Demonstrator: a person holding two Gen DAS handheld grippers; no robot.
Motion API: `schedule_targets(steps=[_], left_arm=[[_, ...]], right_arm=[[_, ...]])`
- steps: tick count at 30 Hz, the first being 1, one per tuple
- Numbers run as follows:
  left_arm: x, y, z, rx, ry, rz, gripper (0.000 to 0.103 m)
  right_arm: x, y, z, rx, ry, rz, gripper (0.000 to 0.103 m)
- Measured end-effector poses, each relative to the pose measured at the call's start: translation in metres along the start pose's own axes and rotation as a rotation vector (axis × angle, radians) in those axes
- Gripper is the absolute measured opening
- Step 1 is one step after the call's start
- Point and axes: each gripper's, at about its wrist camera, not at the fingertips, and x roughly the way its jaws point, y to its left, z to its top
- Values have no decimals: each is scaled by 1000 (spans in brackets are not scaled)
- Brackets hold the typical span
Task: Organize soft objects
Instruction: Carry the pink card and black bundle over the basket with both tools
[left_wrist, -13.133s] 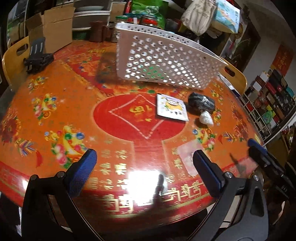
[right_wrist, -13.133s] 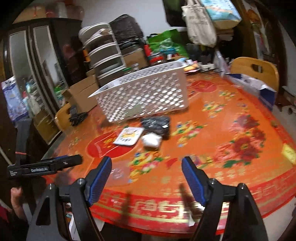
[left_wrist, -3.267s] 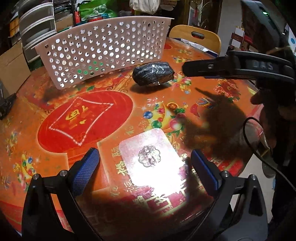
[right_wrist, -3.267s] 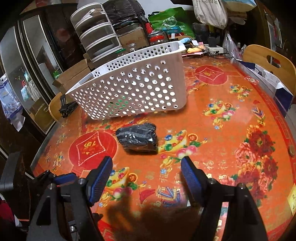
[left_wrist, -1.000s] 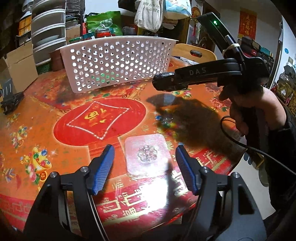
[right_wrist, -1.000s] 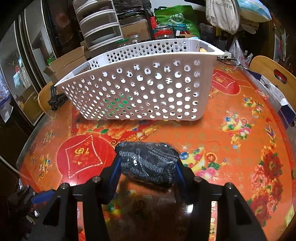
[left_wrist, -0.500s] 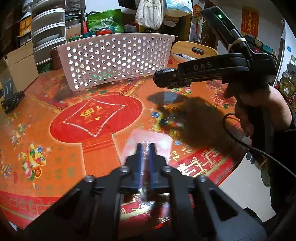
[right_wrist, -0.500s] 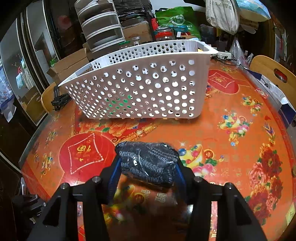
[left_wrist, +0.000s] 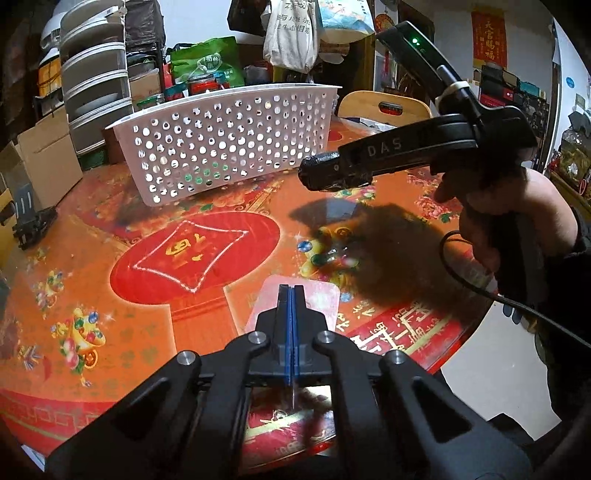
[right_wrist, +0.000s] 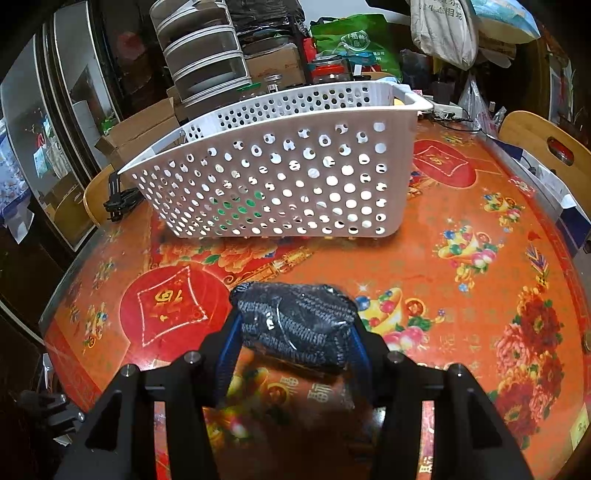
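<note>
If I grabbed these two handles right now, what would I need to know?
Left gripper: jaws have just closed, pinching the clear packet, which lies at the table's near edge.
Right gripper: clamped on the dark knit bundle, held above the table in front of the basket.
Done: both items gripped.
Left: likely put both into the basket. Its contents are not clear from here.
</note>
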Motion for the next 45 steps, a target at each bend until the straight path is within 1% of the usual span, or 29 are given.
schedule_targets(steps=[17, 26, 34, 39, 45], left_arm=[[4, 16, -3, -51, 22, 1, 0], [5, 22, 1, -62, 13, 8, 0], [8, 33, 9, -98, 14, 0, 0], [7, 41, 24, -104, -10, -4, 0], [-4, 60, 62, -101, -62, 15, 0]], right_arm=[[-7, -1, -1, -3, -13, 9, 53], [-9, 3, -2, -18, -17, -4, 53], [-12, 4, 1, -13, -26, -16, 53], [-23, 12, 12, -36, -51, -33, 53], [-49, 24, 39, -69, -116, -61, 53]])
